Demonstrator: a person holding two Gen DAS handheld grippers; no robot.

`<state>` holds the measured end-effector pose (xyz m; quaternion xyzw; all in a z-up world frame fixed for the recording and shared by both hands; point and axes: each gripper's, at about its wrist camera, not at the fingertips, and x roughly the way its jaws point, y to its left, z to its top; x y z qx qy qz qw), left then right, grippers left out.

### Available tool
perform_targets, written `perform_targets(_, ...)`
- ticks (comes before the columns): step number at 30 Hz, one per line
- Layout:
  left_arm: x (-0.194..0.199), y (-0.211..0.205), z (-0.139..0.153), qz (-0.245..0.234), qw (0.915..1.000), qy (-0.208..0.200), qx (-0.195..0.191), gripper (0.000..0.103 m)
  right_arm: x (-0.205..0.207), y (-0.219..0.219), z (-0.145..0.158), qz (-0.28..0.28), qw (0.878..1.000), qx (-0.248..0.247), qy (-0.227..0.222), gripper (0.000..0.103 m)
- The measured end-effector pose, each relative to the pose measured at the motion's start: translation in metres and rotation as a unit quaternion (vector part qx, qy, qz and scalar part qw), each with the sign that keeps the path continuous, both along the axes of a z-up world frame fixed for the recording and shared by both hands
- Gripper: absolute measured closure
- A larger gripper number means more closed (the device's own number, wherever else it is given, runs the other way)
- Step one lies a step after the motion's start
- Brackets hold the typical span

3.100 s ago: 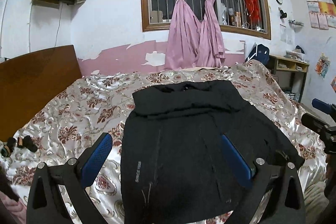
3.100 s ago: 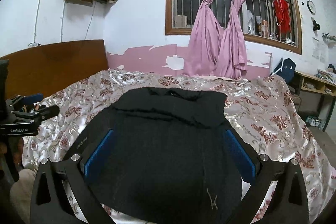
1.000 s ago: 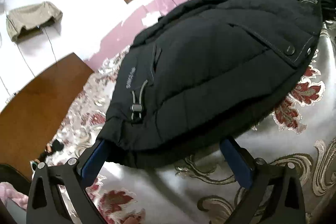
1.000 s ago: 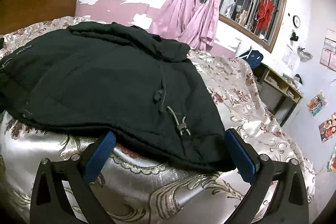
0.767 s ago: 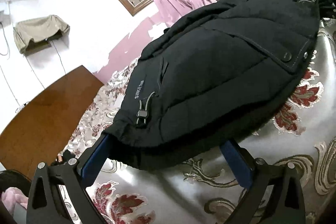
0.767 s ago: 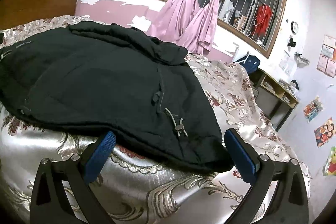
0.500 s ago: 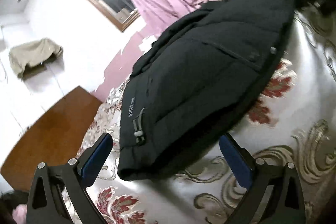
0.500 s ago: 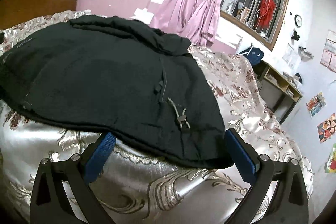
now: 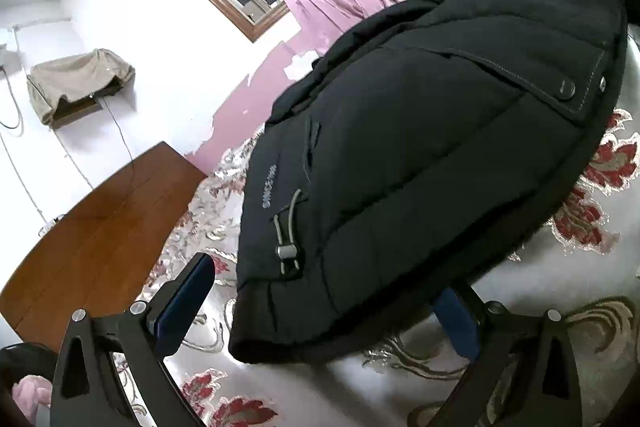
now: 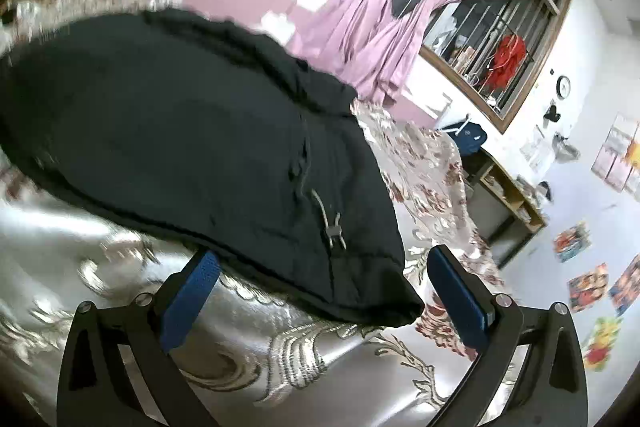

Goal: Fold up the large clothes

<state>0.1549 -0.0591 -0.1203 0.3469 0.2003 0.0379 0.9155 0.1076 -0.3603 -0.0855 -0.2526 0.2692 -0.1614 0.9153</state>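
Note:
A large black padded jacket (image 9: 420, 155) lies flat on the floral satin bedspread (image 9: 580, 299). My left gripper (image 9: 324, 311) is open, low at the jacket's near left hem corner, which lies between its blue pads (image 9: 184, 301) beside a drawcord toggle (image 9: 286, 251). In the right wrist view the jacket (image 10: 180, 131) fills the left. My right gripper (image 10: 320, 291) is open at the near right hem corner, which sits between its pads (image 10: 456, 299). A second toggle (image 10: 332, 227) lies just ahead. Neither gripper holds cloth.
A brown wooden headboard (image 9: 92, 235) stands at the left of the bed. Behind the bed are a barred window with pink curtains (image 10: 400, 11) and a peeling wall. A wooden shelf unit (image 10: 508, 195) stands right of the bed.
Both grippers dropped from above the jacket to bed level at its near hem corners. In the last half second the left one moved closer to its corner and the right one shifted right, with motion blur.

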Motion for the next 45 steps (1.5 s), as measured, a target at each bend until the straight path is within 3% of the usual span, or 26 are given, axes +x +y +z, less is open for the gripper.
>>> perform_targets(3, -0.005, -0.002, 0.001, -0.009, 0.9999, -0.008, -0.001, 0.014, 0.008, -0.002, -0.002, -0.006, 1.0, -0.002, 0.022, 0.002)
perform_targets(7, -0.004, -0.004, 0.0, -0.014, 0.9998, -0.013, 0.002, 0.026, 0.009, 0.003, 0.001, 0.002, 0.999, -0.039, 0.016, 0.002)
perform_targets(10, -0.005, -0.006, -0.001, -0.023, 0.9997, -0.008, 0.002, 0.041, 0.007, 0.006, 0.003, 0.014, 0.999, -0.051, 0.01, 0.004)
perform_targets(12, -0.004, -0.008, -0.003, -0.027, 0.9996, -0.001, 0.009, 0.055, 0.005, 0.006, 0.007, 0.021, 0.999, -0.035, 0.006, 0.019)
perform_targets(13, -0.003, -0.009, -0.005, -0.024, 0.9996, 0.004, 0.014, 0.06, 0.003, 0.007, 0.008, 0.028, 0.999, -0.025, 0.007, 0.031)
perform_targets(17, -0.003, -0.007, -0.003, -0.024, 0.9996, 0.015, 0.003, 0.072, 0.003, 0.013, 0.004, 0.055, 0.998, -0.024, 0.023, 0.071)
perform_targets(18, -0.004, -0.008, -0.001, -0.028, 0.9995, 0.016, 0.0, 0.08, 0.003, 0.014, 0.002, 0.059, 0.998, -0.024, 0.025, 0.073)
perform_targets(21, -0.005, -0.009, 0.002, -0.033, 0.9993, 0.018, -0.005, 0.089, 0.005, 0.012, 0.002, 0.062, 0.998, -0.013, 0.029, 0.079)
perform_targets(25, -0.003, -0.003, 0.019, -0.03, 0.9981, 0.014, -0.052, 0.093, 0.006, 0.0, 0.011, 0.049, 0.997, 0.05, 0.026, 0.093)
perform_targets(29, -0.011, 0.002, 0.044, -0.023, 0.9944, -0.031, -0.098, 0.095, -0.001, -0.013, 0.028, 0.044, 0.992, 0.119, -0.005, 0.095)
perform_targets(31, -0.013, 0.005, 0.053, -0.018, 0.9921, -0.035, -0.119, 0.095, -0.007, -0.017, 0.034, 0.043, 0.989, 0.136, -0.025, 0.096)
perform_targets(36, -0.024, 0.014, 0.075, -0.011, 0.9866, -0.037, -0.158, 0.096, -0.028, -0.019, 0.048, 0.053, 0.986, 0.141, -0.069, 0.098)
perform_targets(45, -0.074, 0.037, 0.122, -0.032, 0.9804, -0.034, -0.191, 0.096, -0.084, -0.018, 0.087, 0.067, 0.979, 0.142, -0.132, 0.099)
